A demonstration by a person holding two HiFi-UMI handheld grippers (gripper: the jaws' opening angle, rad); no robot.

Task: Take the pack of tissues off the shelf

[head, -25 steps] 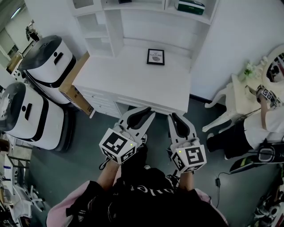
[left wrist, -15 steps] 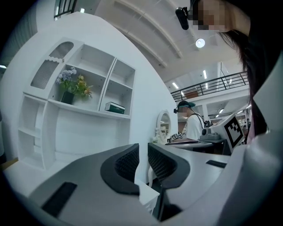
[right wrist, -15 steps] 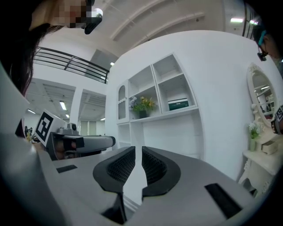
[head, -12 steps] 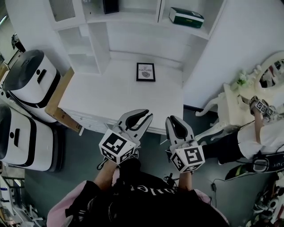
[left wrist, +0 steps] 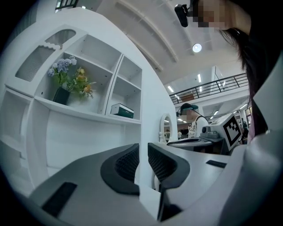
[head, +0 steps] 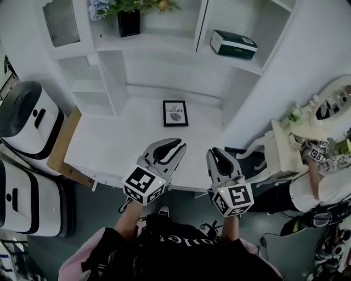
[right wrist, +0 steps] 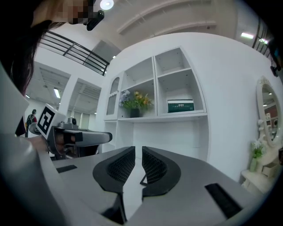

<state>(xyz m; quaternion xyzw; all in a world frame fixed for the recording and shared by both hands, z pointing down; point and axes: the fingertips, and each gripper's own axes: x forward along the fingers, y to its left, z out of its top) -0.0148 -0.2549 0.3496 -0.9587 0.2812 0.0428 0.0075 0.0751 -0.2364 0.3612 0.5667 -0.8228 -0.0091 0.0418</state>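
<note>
Head view has tilted up since the earlier frames, so the pack of tissues (head: 234, 44) now shows fully in the right-hand shelf (head: 241, 66) compartment. Left gripper (head: 176, 145) and right gripper (head: 214, 153) are both fully closed and empty, over the desk (head: 126, 142) edge. The pack lies well ahead and rightward, with its long axis along the shelf, and the right gripper is nearer.

tissue pack (head: 234, 44) print: unreadable | flowers (head: 130, 5): cut by top edge | person (head: 321, 186): cut at right
</note>
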